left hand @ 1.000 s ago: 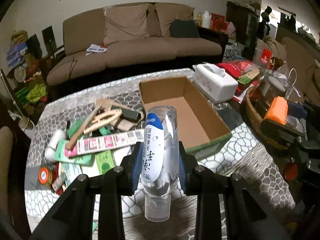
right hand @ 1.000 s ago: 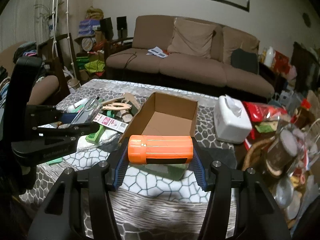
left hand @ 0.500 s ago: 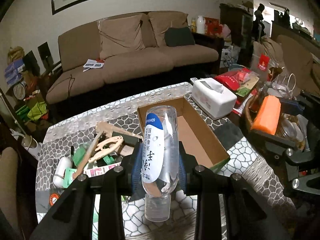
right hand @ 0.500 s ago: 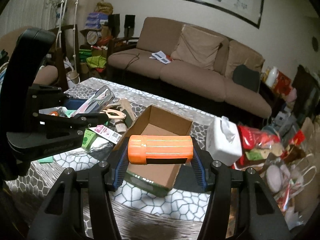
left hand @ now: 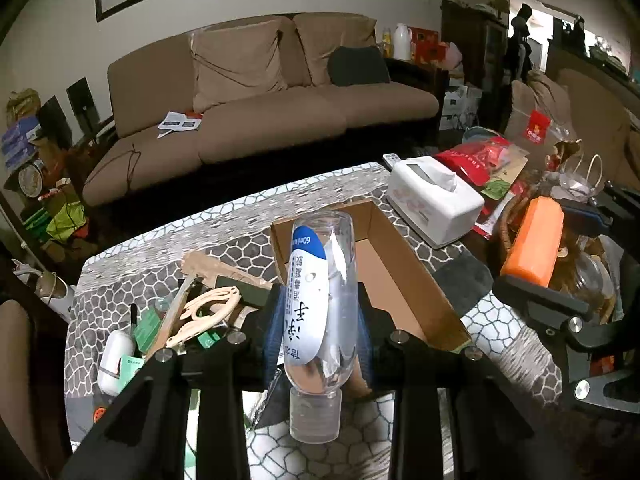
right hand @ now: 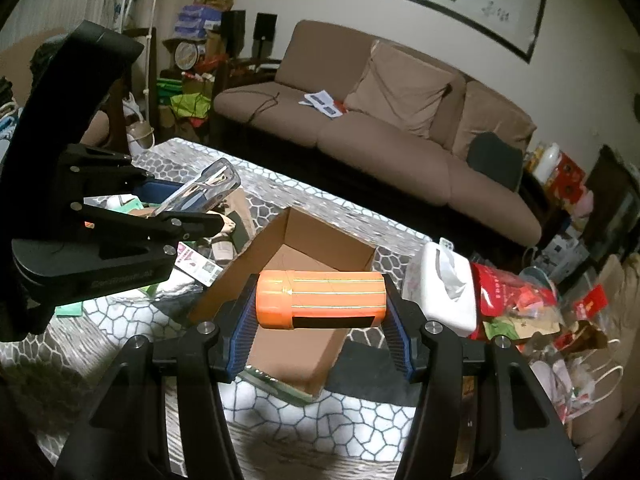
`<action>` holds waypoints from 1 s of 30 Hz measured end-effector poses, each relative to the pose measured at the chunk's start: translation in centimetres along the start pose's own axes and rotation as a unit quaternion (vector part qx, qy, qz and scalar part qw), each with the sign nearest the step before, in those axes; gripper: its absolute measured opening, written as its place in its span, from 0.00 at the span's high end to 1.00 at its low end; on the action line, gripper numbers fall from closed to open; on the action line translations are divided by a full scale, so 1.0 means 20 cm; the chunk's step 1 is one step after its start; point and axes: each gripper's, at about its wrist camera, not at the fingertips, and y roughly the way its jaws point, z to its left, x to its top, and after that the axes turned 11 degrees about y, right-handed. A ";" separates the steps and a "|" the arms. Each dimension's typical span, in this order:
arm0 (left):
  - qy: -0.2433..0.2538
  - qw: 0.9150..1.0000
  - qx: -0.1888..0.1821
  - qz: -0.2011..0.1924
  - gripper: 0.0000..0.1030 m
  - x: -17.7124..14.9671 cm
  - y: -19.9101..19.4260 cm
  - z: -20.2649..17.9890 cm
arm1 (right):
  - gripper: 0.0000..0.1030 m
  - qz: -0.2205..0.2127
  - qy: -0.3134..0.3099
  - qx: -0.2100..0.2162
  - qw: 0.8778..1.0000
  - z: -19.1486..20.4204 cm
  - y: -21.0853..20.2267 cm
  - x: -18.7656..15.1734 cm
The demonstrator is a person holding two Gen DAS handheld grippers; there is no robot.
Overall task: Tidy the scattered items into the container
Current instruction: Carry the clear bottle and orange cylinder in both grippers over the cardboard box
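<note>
One bottle [left hand: 320, 304], one box [left hand: 400, 280]

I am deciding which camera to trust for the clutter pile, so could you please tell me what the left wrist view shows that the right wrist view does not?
Only the left wrist view: the white earbud case and wooden scissors-shaped piece in the clutter, plain to see.

Only the right wrist view: the orange tube's black strip, and it gripped end to end.

Both: the empty cardboard box, the tissue box, the clear bottle in the left tool, the sofa.
</note>
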 end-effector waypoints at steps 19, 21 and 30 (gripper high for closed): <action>-0.026 0.998 -0.032 0.052 0.69 0.00 0.41 0.02 | 0.48 0.052 -0.012 0.005 0.999 -0.03 0.43 -0.01; -0.029 0.997 -0.034 0.056 0.69 -0.01 0.45 0.02 | 0.48 0.056 -0.013 0.004 0.998 -0.03 0.46 -0.02; -0.035 0.995 -0.044 0.081 0.69 -0.04 0.61 0.01 | 0.48 0.082 0.005 0.011 0.997 -0.09 0.61 -0.07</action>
